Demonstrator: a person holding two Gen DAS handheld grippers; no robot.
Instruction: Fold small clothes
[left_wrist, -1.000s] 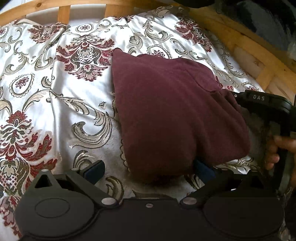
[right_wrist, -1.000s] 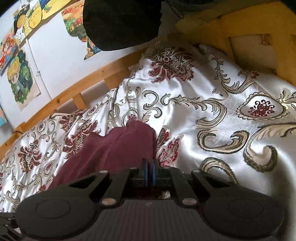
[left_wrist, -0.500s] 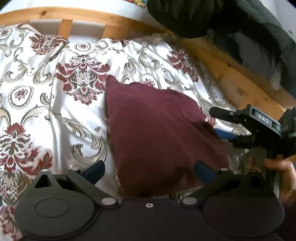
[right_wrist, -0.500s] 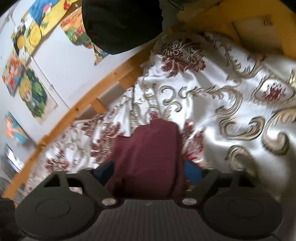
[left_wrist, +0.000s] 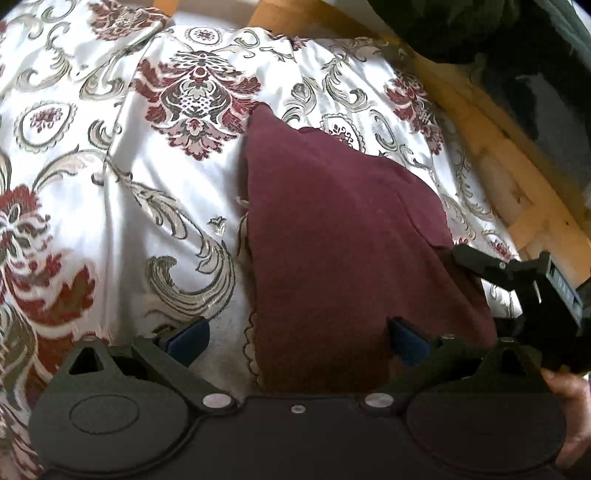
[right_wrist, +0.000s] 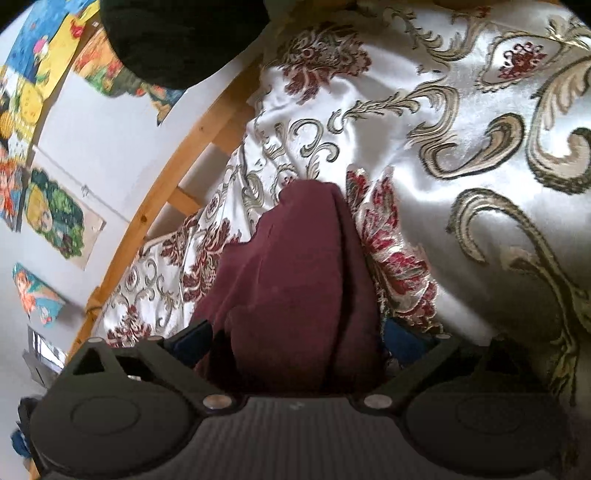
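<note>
Garment: maroon cloth (left_wrist: 332, 236) lies folded on the patterned bedspread (left_wrist: 110, 177), near the wooden frame (left_wrist: 517, 184).
Left gripper (left_wrist: 295, 338): jaws wide apart, straddling the near edge, nothing pinched; looks poised to press or take the hem.
Right gripper (right_wrist: 297, 341): jaws spread either side of the cloth's end, gripping nothing.
Stage: likely between folds, cloth free.

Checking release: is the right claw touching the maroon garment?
Cannot tell. In the right wrist view the right claw stands open astride the maroon garment, but neither contact nor a gap shows plainly at the pads.
</note>
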